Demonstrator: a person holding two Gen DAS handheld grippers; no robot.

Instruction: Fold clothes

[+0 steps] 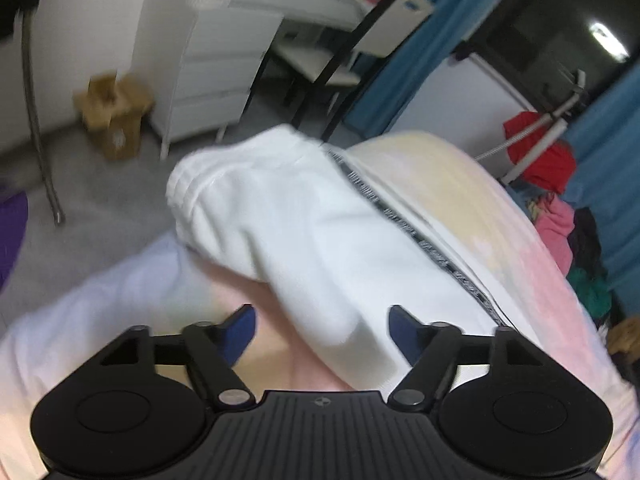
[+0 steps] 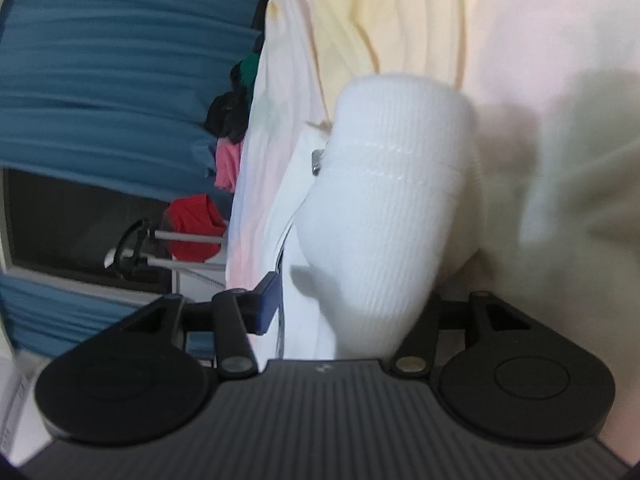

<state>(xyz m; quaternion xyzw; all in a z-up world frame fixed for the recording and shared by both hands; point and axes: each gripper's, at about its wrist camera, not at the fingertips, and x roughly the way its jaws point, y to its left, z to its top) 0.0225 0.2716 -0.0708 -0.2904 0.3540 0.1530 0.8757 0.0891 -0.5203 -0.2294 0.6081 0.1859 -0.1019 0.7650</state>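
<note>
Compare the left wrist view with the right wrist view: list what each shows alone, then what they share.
Left wrist only: a brown cardboard box on the grey floor, white drawers, a black-framed chair.
Right wrist only: the ribbed white cuff and a small metal zipper pull.
Both: the white zip-up garment, pastel bedsheet, blue curtains, red cloth.

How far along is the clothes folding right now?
Early. Nothing looks folded yet. In hand: the white garment lies between the open fingers of the left gripper and right gripper, over a pastel sheet. Left: folding it, plus the heap of clothes beyond.
</note>
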